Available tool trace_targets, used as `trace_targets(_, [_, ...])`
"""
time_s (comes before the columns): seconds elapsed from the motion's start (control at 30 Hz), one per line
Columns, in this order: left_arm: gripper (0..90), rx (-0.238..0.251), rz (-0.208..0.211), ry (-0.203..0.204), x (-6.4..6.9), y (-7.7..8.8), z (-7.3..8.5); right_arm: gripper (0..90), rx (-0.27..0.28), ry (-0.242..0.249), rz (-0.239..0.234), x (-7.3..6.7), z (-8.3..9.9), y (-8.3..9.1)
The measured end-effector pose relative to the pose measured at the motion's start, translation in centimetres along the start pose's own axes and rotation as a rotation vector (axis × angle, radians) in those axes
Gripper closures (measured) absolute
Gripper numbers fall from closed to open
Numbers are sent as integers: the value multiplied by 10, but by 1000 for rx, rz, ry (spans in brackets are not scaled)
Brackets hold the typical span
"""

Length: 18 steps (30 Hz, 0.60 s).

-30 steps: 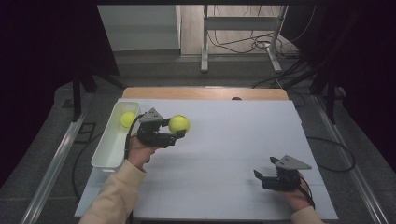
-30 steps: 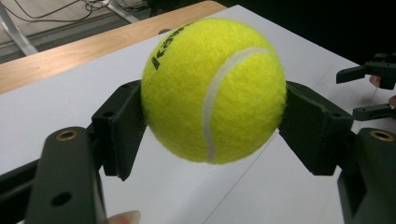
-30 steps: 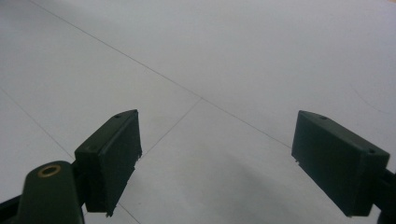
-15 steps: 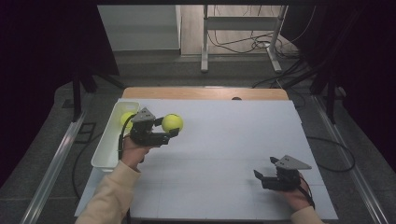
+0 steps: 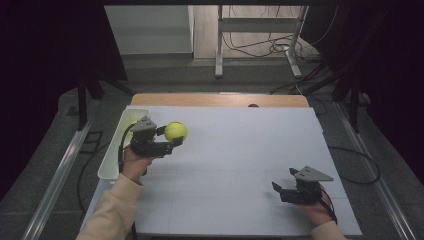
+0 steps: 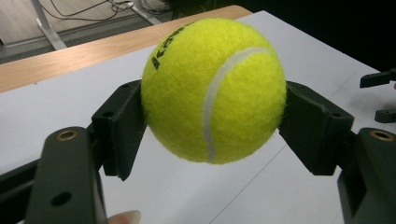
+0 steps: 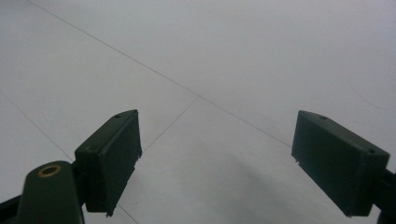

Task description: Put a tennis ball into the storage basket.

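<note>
Leftward drifts the tennis ball [image 5: 176, 131], clamped between the left gripper [image 5: 172, 142] fingers; keep squeezing, release probably over the bin [image 5: 111, 162].

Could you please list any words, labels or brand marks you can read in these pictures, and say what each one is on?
Black print on the tennis ball held by the left gripper: it curves over the top left and is only partly legible, seemingly starting "KA"; the rest cannot be read.
No other text is legible on the white table surface or the tray.
</note>
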<state>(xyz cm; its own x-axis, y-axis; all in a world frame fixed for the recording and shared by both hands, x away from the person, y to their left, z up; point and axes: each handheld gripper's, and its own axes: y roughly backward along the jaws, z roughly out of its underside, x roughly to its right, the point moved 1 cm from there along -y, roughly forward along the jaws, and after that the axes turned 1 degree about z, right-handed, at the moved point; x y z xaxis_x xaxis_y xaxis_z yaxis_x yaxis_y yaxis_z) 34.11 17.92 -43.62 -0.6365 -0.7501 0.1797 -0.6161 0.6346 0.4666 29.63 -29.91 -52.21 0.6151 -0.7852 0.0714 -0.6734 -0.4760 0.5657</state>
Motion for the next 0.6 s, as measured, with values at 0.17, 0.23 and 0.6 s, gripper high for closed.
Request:
trace_targets(0.17, [274, 2, -7, 5, -3, 3, 1, 162, -4, 2, 4, 0, 0, 0])
trace_targets(0.23, [274, 4, -10, 7, -4, 4, 2, 162, -4, 2, 4, 0, 0, 0])
trace_targets(0.6, [274, 15, -37, 27, -12, 12, 4, 162, -5, 4, 3, 0, 0, 0])
